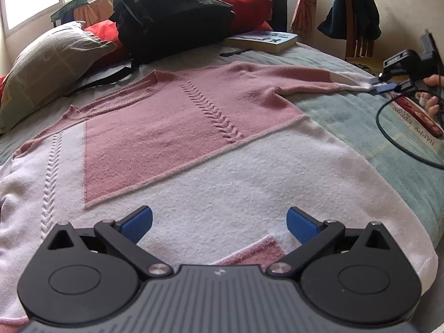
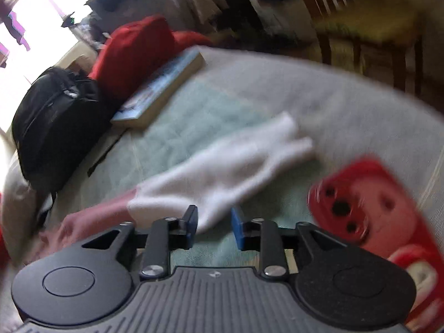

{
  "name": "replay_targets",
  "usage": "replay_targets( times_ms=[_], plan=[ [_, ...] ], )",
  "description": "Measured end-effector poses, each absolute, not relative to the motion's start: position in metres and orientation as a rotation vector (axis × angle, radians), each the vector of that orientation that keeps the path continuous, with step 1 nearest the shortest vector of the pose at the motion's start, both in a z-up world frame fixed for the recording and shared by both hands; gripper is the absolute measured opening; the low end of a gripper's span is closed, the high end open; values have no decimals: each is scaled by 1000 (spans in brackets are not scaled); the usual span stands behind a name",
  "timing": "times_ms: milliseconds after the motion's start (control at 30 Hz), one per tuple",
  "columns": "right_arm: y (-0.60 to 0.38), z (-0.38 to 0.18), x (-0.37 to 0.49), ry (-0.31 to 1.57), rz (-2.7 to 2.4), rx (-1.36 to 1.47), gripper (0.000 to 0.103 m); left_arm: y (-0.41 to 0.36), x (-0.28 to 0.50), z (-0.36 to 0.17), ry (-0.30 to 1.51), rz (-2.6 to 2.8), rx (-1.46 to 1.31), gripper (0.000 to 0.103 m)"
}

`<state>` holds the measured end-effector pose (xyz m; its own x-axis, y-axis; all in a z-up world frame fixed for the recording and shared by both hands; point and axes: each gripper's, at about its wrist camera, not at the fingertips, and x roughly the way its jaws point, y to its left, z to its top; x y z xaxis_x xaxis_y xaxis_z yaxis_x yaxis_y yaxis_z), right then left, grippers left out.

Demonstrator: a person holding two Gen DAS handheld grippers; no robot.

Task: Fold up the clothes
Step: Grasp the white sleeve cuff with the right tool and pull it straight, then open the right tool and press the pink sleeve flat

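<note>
A pink and white knit sweater (image 1: 172,127) lies flat on the bed, front up. One side is folded over the body and its right sleeve (image 1: 319,80) stretches out to the right. My left gripper (image 1: 220,222) hovers open over the white hem with nothing between its blue pads. In the left wrist view my right gripper (image 1: 381,86) sits at the sleeve's white cuff. The blurred right wrist view shows the right gripper (image 2: 214,227) a narrow gap apart. The white sleeve end (image 2: 227,163) brushes its left pad (image 2: 191,223), and green bedspread shows in the gap.
A black backpack (image 1: 169,14), a book (image 1: 263,40), red cushions (image 1: 244,5) and a pillow (image 1: 50,66) crowd the head of the bed. A red packet (image 2: 388,216) and a black cable (image 1: 394,138) lie right of the sleeve. A wooden chair (image 1: 358,27) stands beyond the bed.
</note>
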<state>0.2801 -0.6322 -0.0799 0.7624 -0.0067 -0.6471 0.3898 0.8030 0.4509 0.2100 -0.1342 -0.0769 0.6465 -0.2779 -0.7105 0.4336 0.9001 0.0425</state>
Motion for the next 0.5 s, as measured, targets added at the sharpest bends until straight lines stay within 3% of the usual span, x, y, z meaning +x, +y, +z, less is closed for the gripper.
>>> replay_targets(
  times_ms=[133, 500],
  plan=[
    [-614, -63, 312, 676, -136, 447, 35, -137, 211, -81, 778, -411, 222, 102],
    [-577, -89, 412, 773, 101, 58, 35, -133, 218, -84, 797, -406, 205, 102]
  ],
)
